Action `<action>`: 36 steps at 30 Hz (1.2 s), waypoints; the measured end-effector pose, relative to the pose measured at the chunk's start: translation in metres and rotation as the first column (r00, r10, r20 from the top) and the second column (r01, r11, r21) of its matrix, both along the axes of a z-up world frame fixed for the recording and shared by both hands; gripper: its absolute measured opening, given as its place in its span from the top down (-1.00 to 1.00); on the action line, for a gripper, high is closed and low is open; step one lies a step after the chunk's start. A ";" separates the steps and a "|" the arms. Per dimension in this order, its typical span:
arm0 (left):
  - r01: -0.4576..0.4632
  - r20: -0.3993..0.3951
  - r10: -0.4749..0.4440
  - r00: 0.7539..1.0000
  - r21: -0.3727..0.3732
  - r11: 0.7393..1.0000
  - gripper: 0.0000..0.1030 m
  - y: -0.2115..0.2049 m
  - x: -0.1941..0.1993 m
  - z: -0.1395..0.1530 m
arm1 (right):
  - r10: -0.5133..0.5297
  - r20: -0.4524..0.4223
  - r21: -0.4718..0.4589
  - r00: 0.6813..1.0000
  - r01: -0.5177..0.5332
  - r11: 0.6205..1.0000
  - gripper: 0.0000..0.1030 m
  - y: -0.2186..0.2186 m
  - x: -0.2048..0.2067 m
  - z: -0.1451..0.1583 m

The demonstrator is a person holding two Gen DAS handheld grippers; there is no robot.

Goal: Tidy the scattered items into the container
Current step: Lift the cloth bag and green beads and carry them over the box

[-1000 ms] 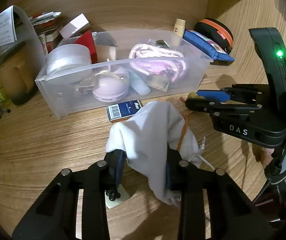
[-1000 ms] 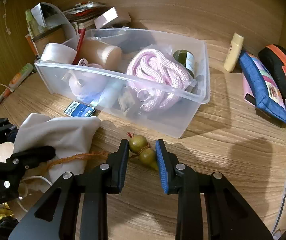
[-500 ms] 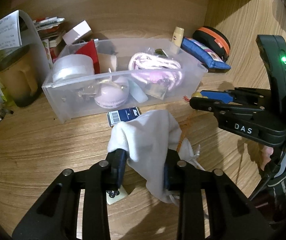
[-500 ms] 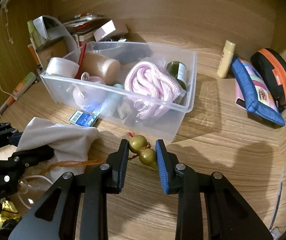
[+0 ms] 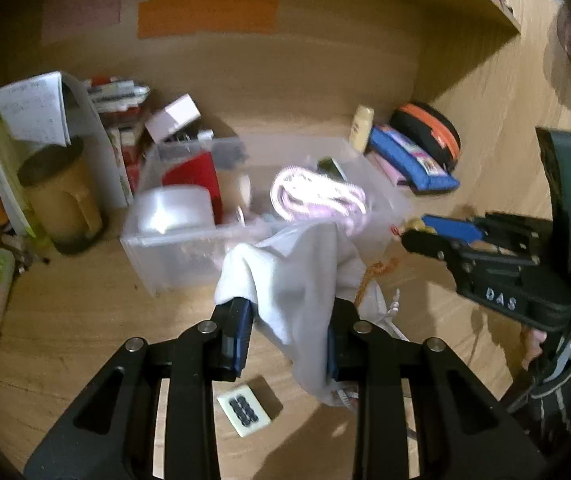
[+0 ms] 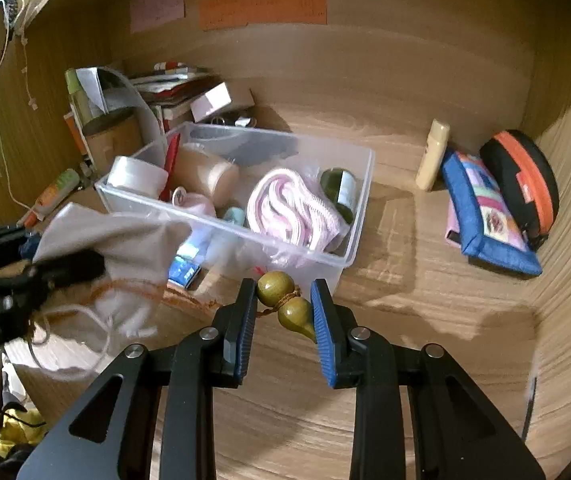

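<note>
1. White cloth pouch [image 5: 293,280] and olive-green gourd charm [image 6: 285,300], joined by an orange cord [image 6: 141,292], have both lifted clear of the wooden desk [image 6: 425,320] since a second ago; the pair now hangs just in front of the clear plastic bin [image 6: 359,200], so the drop-in looks close
2. Left gripper [image 5: 289,336] is clenched on the pouch, right gripper [image 6: 283,312] clamped on the gourd
3. The gourd's long axis runs diagonally between the jaws, stem tip toward the camera; the pouch drapes downward, cord stretching sideways between the grippers
4. A barcoded blue box [image 6: 183,272] waits by the bin
</note>
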State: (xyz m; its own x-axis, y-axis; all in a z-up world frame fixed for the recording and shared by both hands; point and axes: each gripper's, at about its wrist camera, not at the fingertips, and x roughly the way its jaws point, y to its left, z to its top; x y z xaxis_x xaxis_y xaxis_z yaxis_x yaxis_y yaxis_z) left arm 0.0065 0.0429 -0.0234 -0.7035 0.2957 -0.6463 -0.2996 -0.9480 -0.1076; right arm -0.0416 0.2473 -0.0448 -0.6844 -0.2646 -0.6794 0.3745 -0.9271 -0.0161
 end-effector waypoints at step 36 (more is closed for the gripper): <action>-0.067 -0.058 0.066 0.996 -0.019 0.998 0.48 0.010 -0.112 0.032 | -0.010 -0.029 -0.049 1.000 0.009 0.999 0.51 -0.016 -0.058 0.018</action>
State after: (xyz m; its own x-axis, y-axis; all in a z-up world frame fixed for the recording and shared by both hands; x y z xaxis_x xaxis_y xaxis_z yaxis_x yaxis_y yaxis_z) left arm -0.1055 0.0524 0.0082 -0.7574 0.2342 -0.6095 -0.2410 -0.9678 -0.0723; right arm -0.0991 0.2311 -0.0269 -0.7065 -0.2903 -0.6454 0.3657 -0.9305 0.0182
